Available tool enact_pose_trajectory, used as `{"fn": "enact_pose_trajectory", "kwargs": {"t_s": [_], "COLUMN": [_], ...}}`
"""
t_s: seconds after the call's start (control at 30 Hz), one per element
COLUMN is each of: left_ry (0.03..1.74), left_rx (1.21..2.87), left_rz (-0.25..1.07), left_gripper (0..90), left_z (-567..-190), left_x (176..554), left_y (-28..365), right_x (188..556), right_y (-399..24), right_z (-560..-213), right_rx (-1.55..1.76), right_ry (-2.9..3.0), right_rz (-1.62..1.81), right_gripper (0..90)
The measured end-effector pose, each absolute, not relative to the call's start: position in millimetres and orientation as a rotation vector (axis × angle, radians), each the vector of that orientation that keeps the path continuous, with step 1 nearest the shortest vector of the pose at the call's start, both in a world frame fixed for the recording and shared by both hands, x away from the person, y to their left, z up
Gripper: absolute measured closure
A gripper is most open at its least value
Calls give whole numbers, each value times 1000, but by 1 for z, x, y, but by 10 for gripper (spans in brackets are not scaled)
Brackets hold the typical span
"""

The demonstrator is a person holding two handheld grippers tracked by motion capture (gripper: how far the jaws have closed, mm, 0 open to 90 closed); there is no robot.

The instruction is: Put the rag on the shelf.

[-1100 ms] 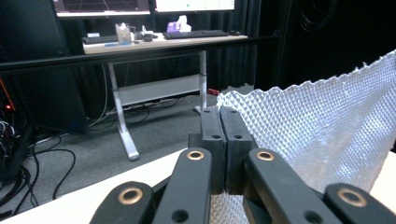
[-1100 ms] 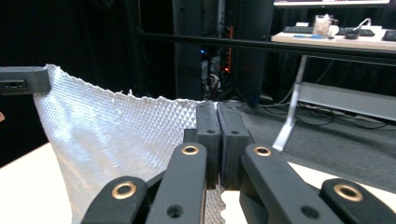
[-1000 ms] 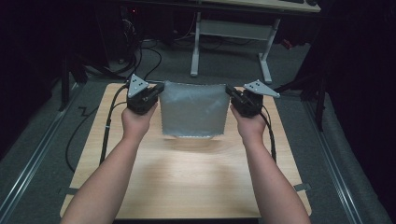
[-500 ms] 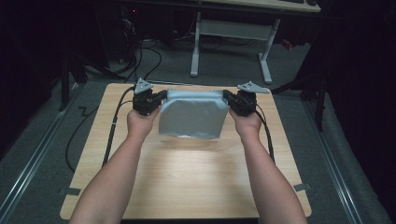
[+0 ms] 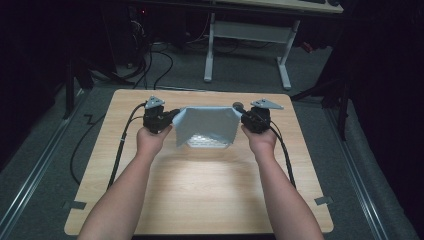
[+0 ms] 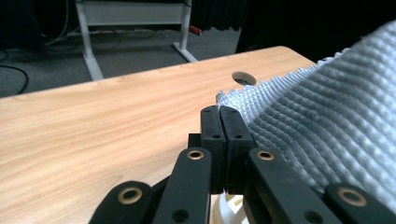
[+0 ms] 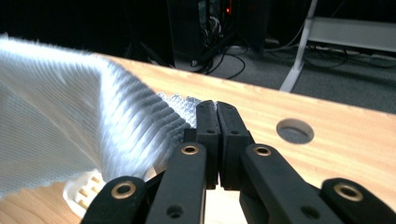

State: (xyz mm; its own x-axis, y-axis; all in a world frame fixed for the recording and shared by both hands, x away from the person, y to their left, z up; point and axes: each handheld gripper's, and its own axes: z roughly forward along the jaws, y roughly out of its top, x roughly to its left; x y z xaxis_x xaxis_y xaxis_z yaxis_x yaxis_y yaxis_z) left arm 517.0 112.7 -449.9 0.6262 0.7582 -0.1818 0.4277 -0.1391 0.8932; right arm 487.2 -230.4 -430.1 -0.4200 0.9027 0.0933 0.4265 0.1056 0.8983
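Between its pressed-together jaws, the left gripper (image 6: 219, 122) pinches one corner of the grey-blue towel (image 5: 207, 126). The right gripper (image 7: 217, 116) pinches the other corner the same way. Both hold the towel up near the far edge of the tabletop (image 5: 210, 185), its bottom sagging. It looks partly folded; laying it flat remains. The towel's underside is hidden.

both forearms reach forward, roughly parallel. the left gripper (image 5: 170, 116) and right gripper (image 5: 240, 114) point inward toward each other, level, each with jaws pressed together on a corner of cloth (image 5: 207, 125).
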Motion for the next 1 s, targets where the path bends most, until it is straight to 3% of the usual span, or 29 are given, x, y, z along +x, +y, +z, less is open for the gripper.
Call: {"fn": "enact_pose_trajectory", "kwargs": {"t_s": [0.63, 0.73, 0.93, 1.0], "left_ry": [1007, 1014, 1072, 1086], "left_rx": [1783, 1775, 1728, 1714], "left_rz": [311, 321, 351, 368], "left_gripper": [890, 882, 709, 689], "left_z": [-484, -483, -480, -477], "left_x": [511, 510, 509, 508], "left_y": [109, 113, 128, 133], "right_x": [481, 481, 481, 481], "right_y": [-239, -237, -242, -243], "right_z": [-461, -461, -455, -454], "right_rx": [1355, 1359, 1372, 1374], "right_ry": [1922, 1923, 1893, 1887], "right_rz": [1255, 1251, 1254, 1256], "right_gripper": [887, 842, 740, 722]}}
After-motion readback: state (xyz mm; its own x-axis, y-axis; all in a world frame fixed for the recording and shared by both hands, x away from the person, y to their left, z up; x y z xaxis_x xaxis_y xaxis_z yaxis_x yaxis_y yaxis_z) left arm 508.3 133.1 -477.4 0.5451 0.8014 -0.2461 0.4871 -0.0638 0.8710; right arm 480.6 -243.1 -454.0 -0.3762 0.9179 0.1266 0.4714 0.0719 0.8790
